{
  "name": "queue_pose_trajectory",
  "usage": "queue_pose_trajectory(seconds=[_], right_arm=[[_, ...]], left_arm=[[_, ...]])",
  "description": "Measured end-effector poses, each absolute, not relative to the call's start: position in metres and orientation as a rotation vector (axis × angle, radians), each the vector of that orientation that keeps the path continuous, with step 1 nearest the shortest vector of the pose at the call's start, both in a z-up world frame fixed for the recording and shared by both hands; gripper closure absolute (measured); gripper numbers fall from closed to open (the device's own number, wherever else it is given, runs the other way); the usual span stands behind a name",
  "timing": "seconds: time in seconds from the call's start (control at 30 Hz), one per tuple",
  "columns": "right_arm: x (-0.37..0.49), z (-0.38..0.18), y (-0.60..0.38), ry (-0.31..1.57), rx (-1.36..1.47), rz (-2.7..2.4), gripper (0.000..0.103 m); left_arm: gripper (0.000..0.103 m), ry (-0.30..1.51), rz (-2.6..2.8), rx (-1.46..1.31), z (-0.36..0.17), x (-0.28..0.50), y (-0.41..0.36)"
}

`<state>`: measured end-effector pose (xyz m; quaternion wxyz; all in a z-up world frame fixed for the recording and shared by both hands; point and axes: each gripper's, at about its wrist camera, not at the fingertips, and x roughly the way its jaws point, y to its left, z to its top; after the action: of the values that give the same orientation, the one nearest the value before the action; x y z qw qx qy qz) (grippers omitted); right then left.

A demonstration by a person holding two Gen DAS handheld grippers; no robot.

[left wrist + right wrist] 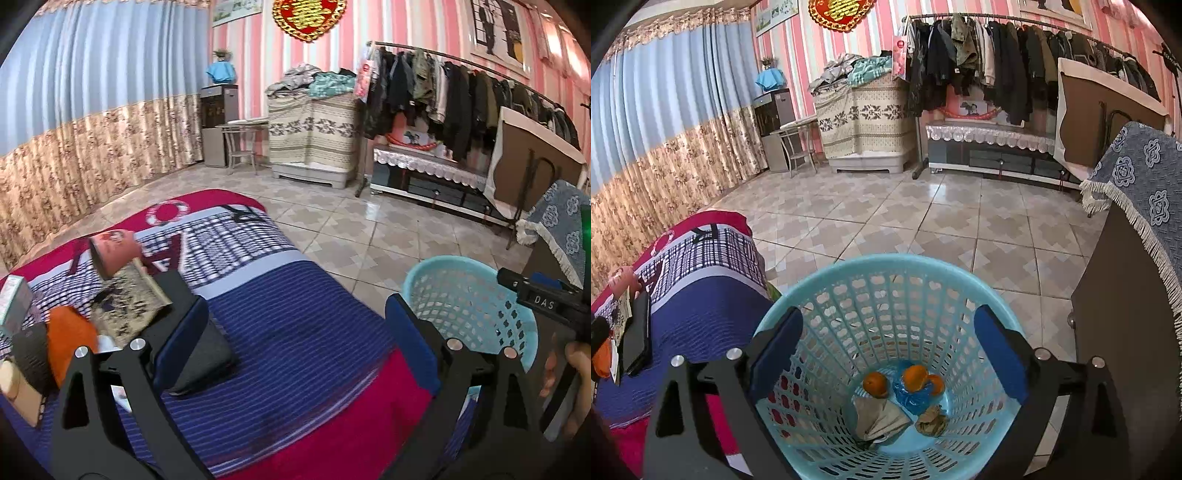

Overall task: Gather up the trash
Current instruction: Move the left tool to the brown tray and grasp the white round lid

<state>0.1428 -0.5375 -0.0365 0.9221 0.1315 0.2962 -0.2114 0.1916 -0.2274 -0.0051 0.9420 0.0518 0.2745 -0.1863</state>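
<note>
My right gripper [886, 354] is right over the blue basket [827, 275], and its jaws are wide apart with nothing between them. I hold it there because the basket is where the trash goes. Down at the bottom of the basket I see orange peels [916, 376], a blue wrapper [912, 398], some folded paper [879, 417] and a crumpled brown scrap [931, 424]. They lie close together, so I think the drop here is done.

My left gripper [295, 332] is over the striped blanket [295, 314], just beside the basket. Its jaws are wide apart too and hold nothing. It points toward the pile at the far side of the blanket from the basket, so I think it is going for more trash.

In that pile there is an orange thing [70, 339], a pink cup [114, 254] lying on its side, a brown patterned packet [129, 310] and a small box [14, 299]. A dark flat pouch [207, 354] lies nearer the basket. I cannot tell which of these are trash.

The blanket is soft and bumpy, so things on it may tip.

The basket stands on a shiny tiled floor [923, 221]. Far past the basket there is a rack of dark clothes [997, 48], a pink striped wall [886, 26] and a long curtain [665, 129].
</note>
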Motion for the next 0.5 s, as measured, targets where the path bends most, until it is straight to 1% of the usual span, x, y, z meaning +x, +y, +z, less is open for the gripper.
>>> queue_pose_trajectory(seconds=[0.23, 0.5], right_arm=[[0.144, -0.028, -0.519, 0.583, 0.232, -0.421, 0.006], [0.148, -0.015, -0.475, 0.541, 0.173, -0.362, 0.005]], left_arm=[[0.007, 0.546, -0.307, 0.088, -0.001, 0.182, -0.181], [0.006, 0.546, -0.212, 0.054, 0.003, 0.173, -0.116]])
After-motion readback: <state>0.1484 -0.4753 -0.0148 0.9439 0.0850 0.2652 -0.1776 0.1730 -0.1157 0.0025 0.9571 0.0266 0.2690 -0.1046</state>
